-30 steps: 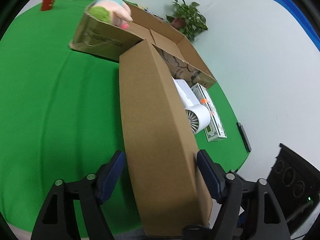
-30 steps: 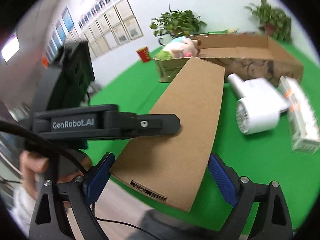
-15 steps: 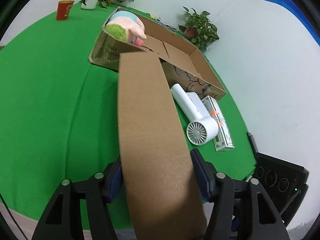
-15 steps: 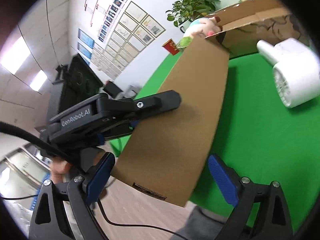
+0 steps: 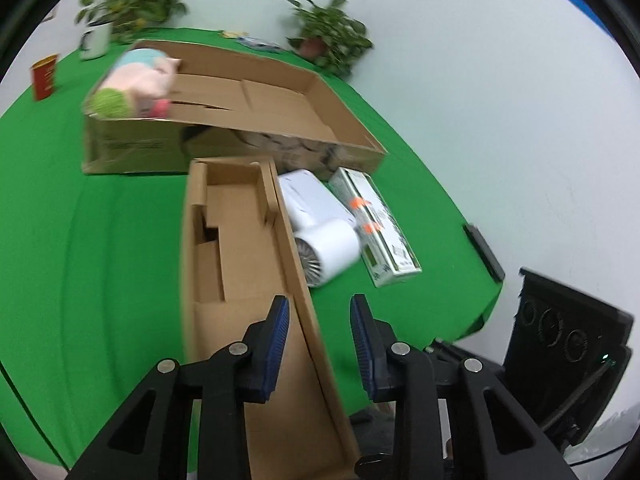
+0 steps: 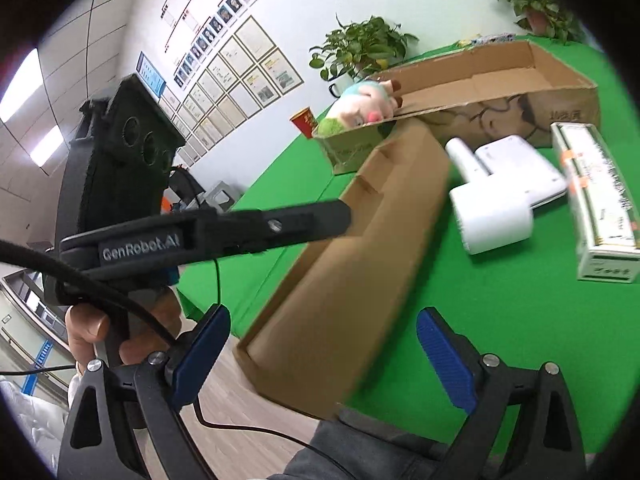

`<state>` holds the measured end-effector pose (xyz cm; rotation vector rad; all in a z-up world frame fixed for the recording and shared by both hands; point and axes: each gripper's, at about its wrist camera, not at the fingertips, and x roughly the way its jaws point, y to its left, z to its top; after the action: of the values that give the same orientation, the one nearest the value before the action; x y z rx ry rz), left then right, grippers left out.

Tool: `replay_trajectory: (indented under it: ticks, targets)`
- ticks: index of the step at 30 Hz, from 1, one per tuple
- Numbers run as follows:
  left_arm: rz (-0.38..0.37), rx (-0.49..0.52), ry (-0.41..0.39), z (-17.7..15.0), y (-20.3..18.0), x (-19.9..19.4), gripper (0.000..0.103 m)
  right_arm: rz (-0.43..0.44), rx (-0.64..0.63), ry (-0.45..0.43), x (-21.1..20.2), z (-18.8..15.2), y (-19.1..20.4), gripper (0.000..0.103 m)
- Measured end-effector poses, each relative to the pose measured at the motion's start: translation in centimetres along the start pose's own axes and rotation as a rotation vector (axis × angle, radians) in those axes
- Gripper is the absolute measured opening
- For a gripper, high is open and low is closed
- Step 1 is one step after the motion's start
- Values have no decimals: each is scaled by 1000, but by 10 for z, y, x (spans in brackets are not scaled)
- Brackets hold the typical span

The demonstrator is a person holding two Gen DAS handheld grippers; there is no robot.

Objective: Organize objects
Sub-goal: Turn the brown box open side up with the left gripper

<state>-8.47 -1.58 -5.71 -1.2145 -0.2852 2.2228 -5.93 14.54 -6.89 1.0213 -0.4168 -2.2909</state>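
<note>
We straddle the right wall of the long cardboard tray (image 5: 240,240) on the green table (image 5: 100,220) with our left gripper (image 5: 318,332), jaws closing to steady it, while our right gripper (image 6: 320,352) hangs open and empty.

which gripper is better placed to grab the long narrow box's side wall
Left. The left gripper straddles the narrow box side wall, jaws closing around it; the right gripper sits wide open, outside it.
</note>
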Motion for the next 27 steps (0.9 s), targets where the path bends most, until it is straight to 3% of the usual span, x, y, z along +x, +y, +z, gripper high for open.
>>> replay_trajectory:
  ticks: [3, 7, 8, 9, 10, 11, 12, 14, 19, 21, 27]
  targets:
    - [55, 32, -11, -1, -6, -1, 34, -64, -13, -15, -11, 0, -4, 95]
    - [199, 6, -77, -2, 8, -14, 71, -178, -67, 0, 0, 0, 0, 93]
    - [219, -2, -91, -4, 12, -16, 72, -196, -75, 13, 6, 0, 1, 91]
    - [239, -9, -97, -7, 17, -17, 72, -224, -82, 26, 12, -1, 1, 81]
    - [245, -14, -92, -9, 22, -18, 72, -274, -85, 34, 18, -1, 2, 64]
    - [251, -24, -82, -12, 27, -19, 72, -306, -88, 36, 20, -2, 3, 57]
    - [251, -39, -74, -15, 32, -18, 71, -316, -91, 39, 25, -2, 2, 47]
    - [239, -70, -62, -22, 41, -15, 69, -314, -77, 54, 25, -5, -3, 41]
    - [195, -53, -3, -37, 42, 0, 36, -312, -64, 71, 34, 0, 0, 18]
    - [186, -40, 24, -41, 39, 7, 23, -350, -71, 69, 38, 2, 4, 17]
    - [253, -46, 36, -47, 24, 4, 21, -406, -64, 84, 37, 1, 8, 13]
